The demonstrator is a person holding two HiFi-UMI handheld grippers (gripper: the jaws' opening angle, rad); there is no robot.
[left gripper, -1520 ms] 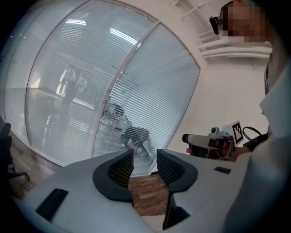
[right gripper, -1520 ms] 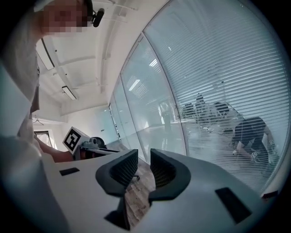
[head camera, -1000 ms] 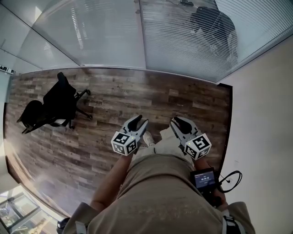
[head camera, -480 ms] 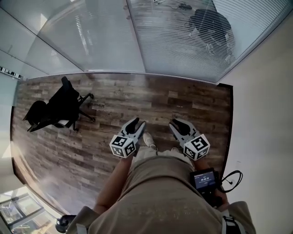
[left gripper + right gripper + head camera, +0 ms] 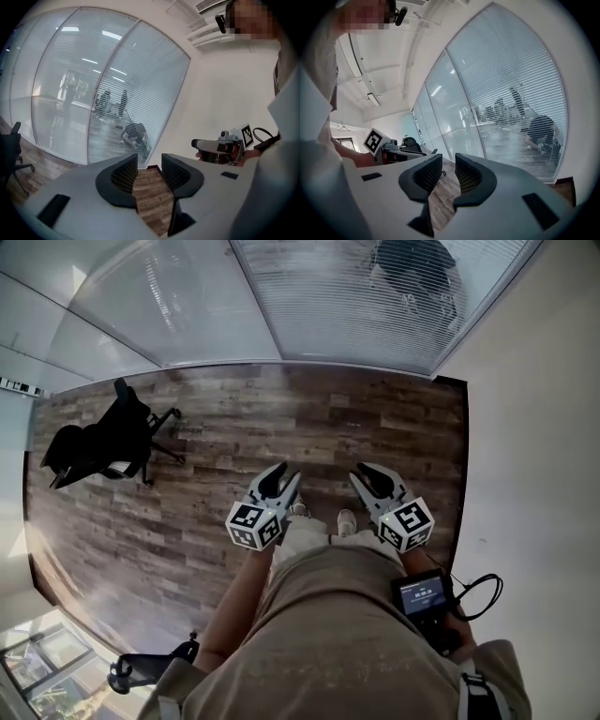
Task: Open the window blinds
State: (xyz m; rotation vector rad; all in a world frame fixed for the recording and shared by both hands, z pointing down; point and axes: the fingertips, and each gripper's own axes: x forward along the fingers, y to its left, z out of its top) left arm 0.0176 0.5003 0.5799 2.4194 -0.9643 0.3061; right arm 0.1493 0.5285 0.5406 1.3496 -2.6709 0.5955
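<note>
A: White slats: the blinds (image 5: 375, 296) cover the glass pane at the far end of the wood floor (image 5: 244, 427). They're ahead of us and off to the right, beside the plain wall (image 5: 525, 427).
B: Tongs?
A: Left gripper (image 5: 283, 476) and right gripper (image 5: 370, 472) are side by side in front of us, both pointing at the glass. Jaws on each are partly open with a narrow gap. Nothing in them, only floor showing through.
B: Which one do we lead with?
A: Right, we'd say. It's on the blinds' side, while the left lines up nearer the pane to the left (image 5: 178, 306). Slats run level, the panel hangs down to the floor, and it's well apart from both tips.
B: Cord or wand?
A: We can't make one out from here. We'd get closer first, then check along the pane's edge.
</note>
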